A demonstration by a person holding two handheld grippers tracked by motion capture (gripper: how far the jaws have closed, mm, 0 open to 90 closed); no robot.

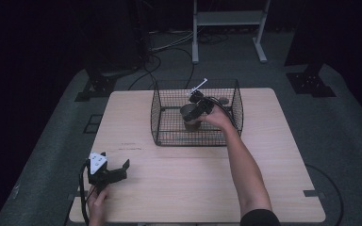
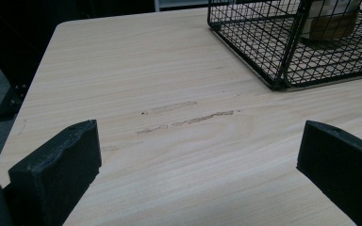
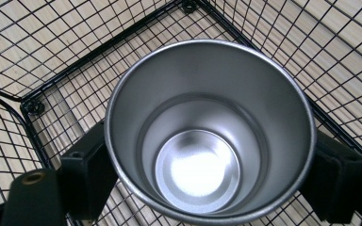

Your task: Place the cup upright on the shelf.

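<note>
While right gripper [image 3: 207, 179] clamps upright steel cup [image 3: 209, 127] by sides inside wire basket [image 1: 156, 113] near bench far edge, cup mouth faces up; left gripper [image 1: 115, 170] released, idle at near-left corner

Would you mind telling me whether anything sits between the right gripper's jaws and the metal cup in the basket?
Nothing visible does. The right gripper already has a jaw on each side of the cup, against its wall, inside the wire basket.
</note>
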